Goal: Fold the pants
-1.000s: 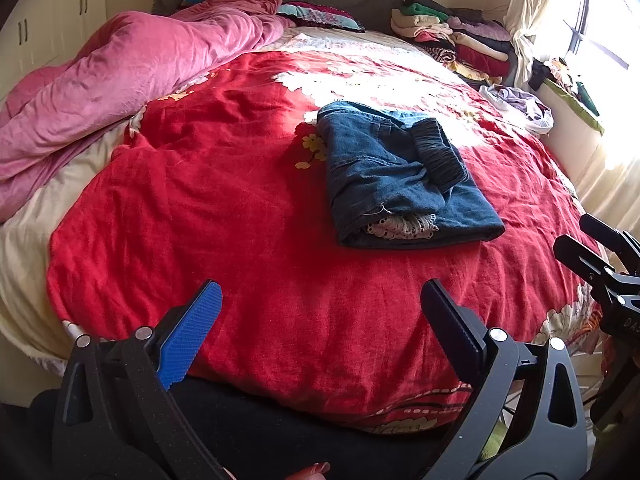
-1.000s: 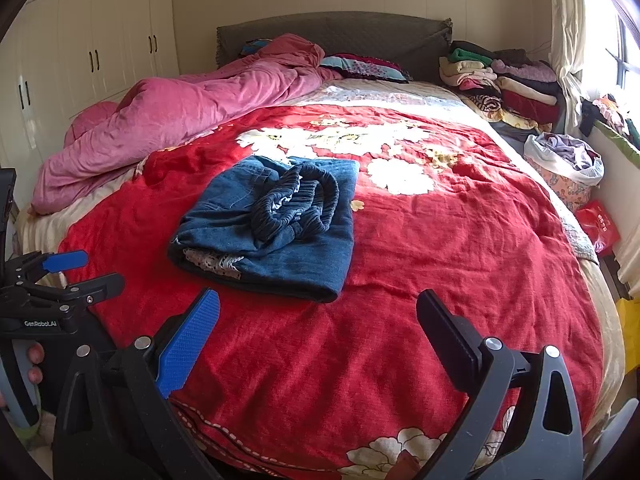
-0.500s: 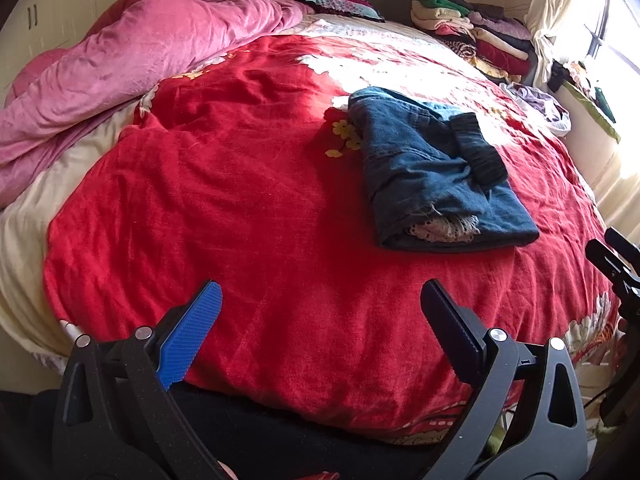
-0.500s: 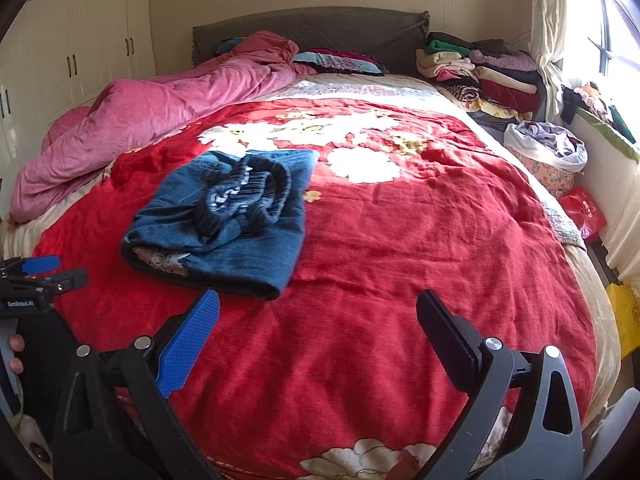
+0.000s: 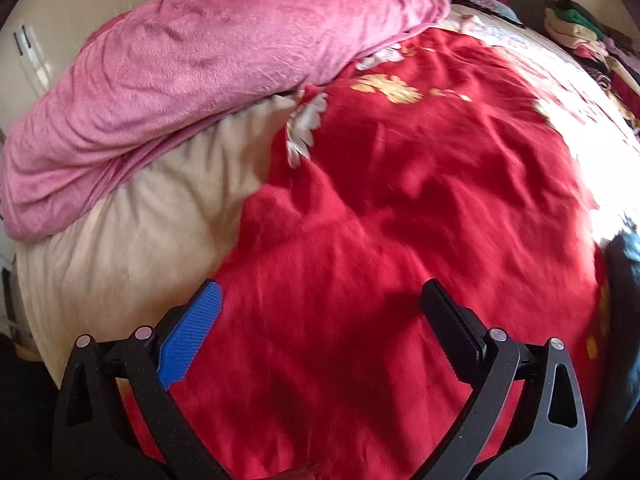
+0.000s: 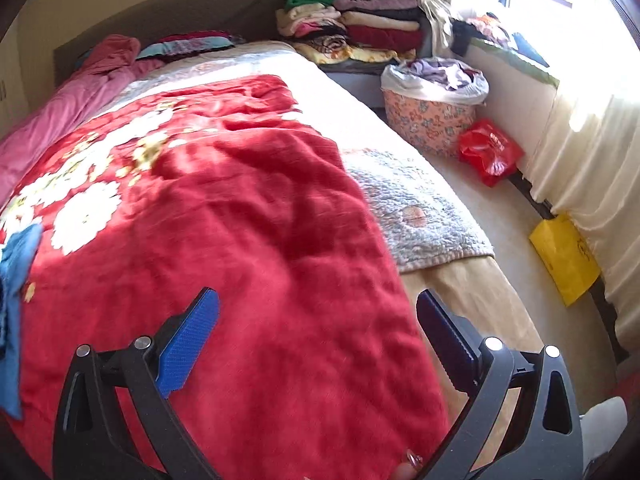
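Note:
The folded blue denim pants lie on the red flowered blanket (image 5: 400, 220). Only their edge shows: at the far right of the left wrist view (image 5: 622, 280) and at the far left of the right wrist view (image 6: 16, 280). My left gripper (image 5: 320, 312) is open and empty, low over the red blanket, well left of the pants. My right gripper (image 6: 318, 320) is open and empty over the blanket's right part (image 6: 260, 220), well right of the pants.
A pink duvet (image 5: 192, 64) is heaped on the bed's left side. Stacked folded clothes (image 6: 352, 28) sit by the headboard. Beside the bed are a flowered laundry basket (image 6: 432, 116), a red bag (image 6: 488, 152) and a yellow bag (image 6: 564, 256).
Both grippers have swung apart and lowered toward the bed: the left view turned left, the right view turned right. The pants slid from mid-frame to the frame edges. Both stay open.

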Action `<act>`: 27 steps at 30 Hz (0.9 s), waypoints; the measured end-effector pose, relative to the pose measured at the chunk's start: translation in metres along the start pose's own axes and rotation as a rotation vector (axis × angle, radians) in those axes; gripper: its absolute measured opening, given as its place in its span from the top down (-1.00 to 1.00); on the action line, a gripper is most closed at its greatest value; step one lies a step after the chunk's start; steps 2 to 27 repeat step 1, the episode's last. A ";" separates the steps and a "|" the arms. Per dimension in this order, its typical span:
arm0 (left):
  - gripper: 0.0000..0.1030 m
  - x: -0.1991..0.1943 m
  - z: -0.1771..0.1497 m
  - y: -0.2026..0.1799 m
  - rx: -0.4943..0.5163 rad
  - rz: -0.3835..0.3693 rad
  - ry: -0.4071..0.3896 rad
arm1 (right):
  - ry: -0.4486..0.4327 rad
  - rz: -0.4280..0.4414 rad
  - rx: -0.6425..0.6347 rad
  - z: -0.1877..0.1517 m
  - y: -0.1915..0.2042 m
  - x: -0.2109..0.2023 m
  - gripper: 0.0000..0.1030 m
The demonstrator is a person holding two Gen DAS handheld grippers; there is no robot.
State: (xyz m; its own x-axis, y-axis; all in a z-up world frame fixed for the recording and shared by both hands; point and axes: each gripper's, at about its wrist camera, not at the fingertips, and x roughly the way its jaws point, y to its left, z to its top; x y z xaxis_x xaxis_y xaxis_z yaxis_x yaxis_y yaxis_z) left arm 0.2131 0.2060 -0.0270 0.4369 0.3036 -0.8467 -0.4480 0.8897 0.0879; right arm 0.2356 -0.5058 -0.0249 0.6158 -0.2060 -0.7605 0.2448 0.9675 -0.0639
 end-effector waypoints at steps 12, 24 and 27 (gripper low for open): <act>-0.81 0.011 0.011 0.003 -0.019 0.023 -0.002 | 0.006 -0.005 0.012 0.008 -0.007 0.014 -0.91; -0.81 0.011 0.011 0.003 -0.019 0.023 -0.002 | 0.006 -0.005 0.012 0.008 -0.007 0.014 -0.91; -0.81 0.011 0.011 0.003 -0.019 0.023 -0.002 | 0.006 -0.005 0.012 0.008 -0.007 0.014 -0.91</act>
